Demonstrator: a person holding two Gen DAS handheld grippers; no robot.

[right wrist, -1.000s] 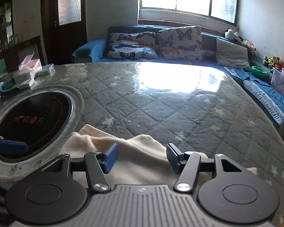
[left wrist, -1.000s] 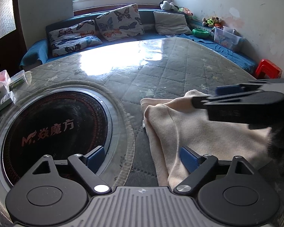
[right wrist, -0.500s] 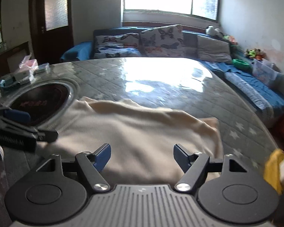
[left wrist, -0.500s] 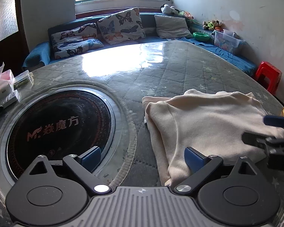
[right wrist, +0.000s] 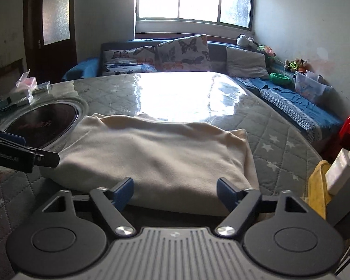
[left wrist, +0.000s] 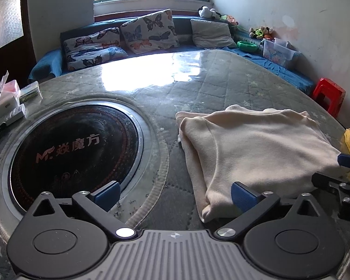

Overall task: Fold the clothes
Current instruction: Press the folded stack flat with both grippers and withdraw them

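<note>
The quilted table [left wrist: 221, 86] carries a folded cream garment [right wrist: 156, 154] lying flat to the right of the round black cooktop [left wrist: 74, 144]. The left gripper [left wrist: 175, 192] and right gripper [right wrist: 175, 190] sit at the garment's near edge, jaws spread wide, holding nothing.

R gripper [right wrist: 175, 192] wide apart – folded cream garment [right wrist: 156, 151] ahead.

We see a round black hotplate [left wrist: 74, 149] set into the quilted tabletop [left wrist: 221, 79] near its left edge, small boxes [left wrist: 7, 107] at the far-left edge, butterfly cushions [left wrist: 149, 31] and a red stool [left wrist: 330, 94] beyond.
</note>
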